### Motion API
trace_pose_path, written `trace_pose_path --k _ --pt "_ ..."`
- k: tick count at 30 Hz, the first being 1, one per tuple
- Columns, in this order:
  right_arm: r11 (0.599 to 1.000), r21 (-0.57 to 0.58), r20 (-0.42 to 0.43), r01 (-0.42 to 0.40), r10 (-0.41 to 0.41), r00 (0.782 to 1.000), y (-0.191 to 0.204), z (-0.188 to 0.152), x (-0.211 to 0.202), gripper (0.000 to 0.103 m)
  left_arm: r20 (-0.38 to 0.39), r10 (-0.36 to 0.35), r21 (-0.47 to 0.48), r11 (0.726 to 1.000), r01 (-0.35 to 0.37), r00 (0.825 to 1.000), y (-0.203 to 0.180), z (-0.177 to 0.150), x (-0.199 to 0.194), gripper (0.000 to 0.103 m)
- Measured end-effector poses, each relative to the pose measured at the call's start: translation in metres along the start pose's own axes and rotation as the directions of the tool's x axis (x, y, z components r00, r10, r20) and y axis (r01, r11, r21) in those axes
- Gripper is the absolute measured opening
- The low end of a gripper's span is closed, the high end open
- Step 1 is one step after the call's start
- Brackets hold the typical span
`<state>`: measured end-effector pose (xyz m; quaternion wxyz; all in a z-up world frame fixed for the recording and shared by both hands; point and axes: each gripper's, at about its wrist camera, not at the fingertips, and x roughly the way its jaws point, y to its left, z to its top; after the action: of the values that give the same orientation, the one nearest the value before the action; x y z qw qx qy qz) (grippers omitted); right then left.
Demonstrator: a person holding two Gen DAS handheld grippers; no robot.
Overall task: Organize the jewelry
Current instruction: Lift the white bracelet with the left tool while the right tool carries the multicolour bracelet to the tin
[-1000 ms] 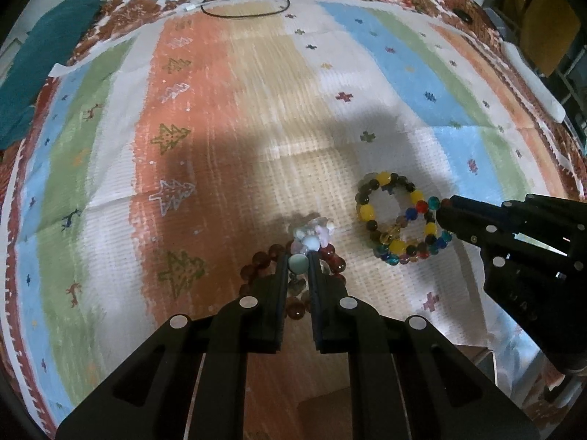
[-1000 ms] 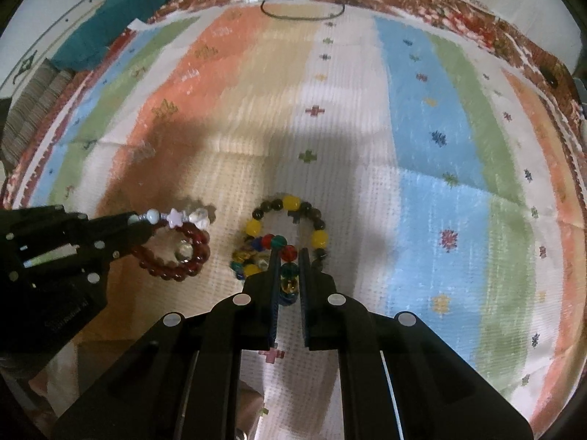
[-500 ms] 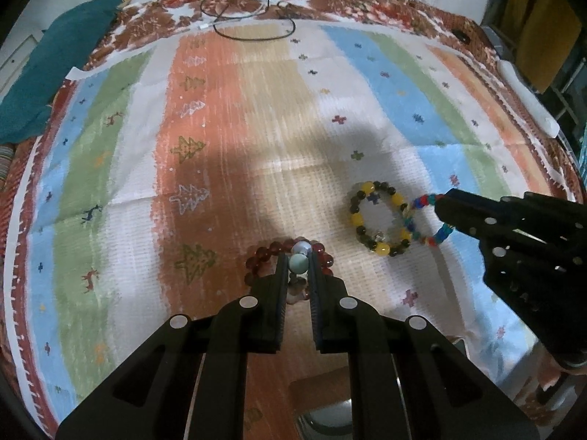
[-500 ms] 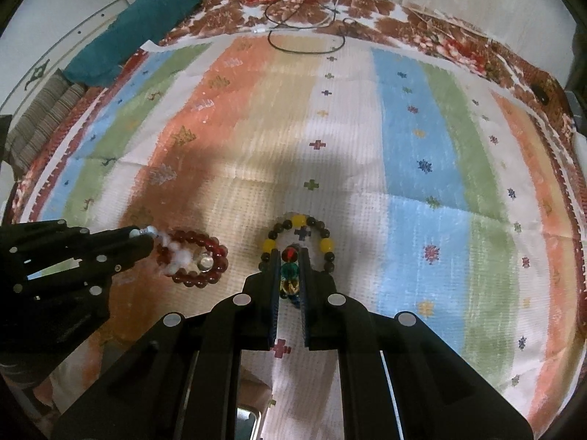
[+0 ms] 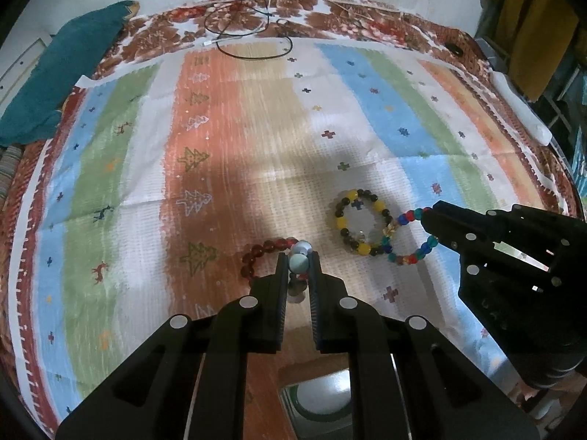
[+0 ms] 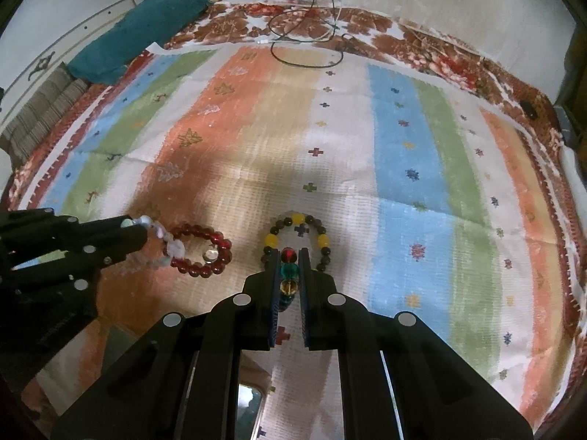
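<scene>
My left gripper is shut on a pale blue-and-white bead bracelet, lifted above the striped cloth; it also shows in the right wrist view. A dark red bead bracelet lies on the cloth beneath it. My right gripper is shut on a multicoloured bead bracelet, which hangs from its tips in the left wrist view. A yellow-and-black bead bracelet lies on the cloth just ahead of the right gripper.
The striped cloth covers a bed with a red-brown patterned border. A teal cloth lies at the far left. Cables coil at the far edge. A box with a round insert sits below my left gripper.
Both grippers have risen and pulled back, each lifting its bracelet off the cloth. The red and the yellow-and-black bracelets stay on the cloth.
</scene>
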<state>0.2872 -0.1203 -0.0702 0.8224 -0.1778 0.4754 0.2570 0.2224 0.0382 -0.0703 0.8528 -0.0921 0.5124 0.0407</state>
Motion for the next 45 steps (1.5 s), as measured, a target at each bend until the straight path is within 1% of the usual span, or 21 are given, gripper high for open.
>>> trace_pose_path --k 6,16,31,45 --pt "1.000 -0.007 0.011 0.017 -0.017 1.000 0.002 -0.005 -0.008 0.010 0.017 0.011 -0.023 1.000 -0.010 1.000 0.003 -0.006 -0.012 0.010" --pt "1.000 0.004 0.047 0.006 -0.006 0.999 0.004 -0.015 -0.028 0.010 0.057 0.013 -0.051 0.999 -0.010 0.998 0.002 -0.018 -0.031 0.010" --pt "1.000 -0.003 0.093 -0.022 0.022 0.995 0.011 -0.032 -0.055 0.010 0.106 -0.022 -0.033 0.999 0.025 0.994 -0.010 -0.038 -0.059 0.010" --pt "0.999 -0.004 0.128 -0.037 0.038 0.991 0.015 -0.051 -0.074 0.010 0.132 -0.026 -0.023 0.999 0.029 0.991 -0.014 -0.060 -0.076 0.010"
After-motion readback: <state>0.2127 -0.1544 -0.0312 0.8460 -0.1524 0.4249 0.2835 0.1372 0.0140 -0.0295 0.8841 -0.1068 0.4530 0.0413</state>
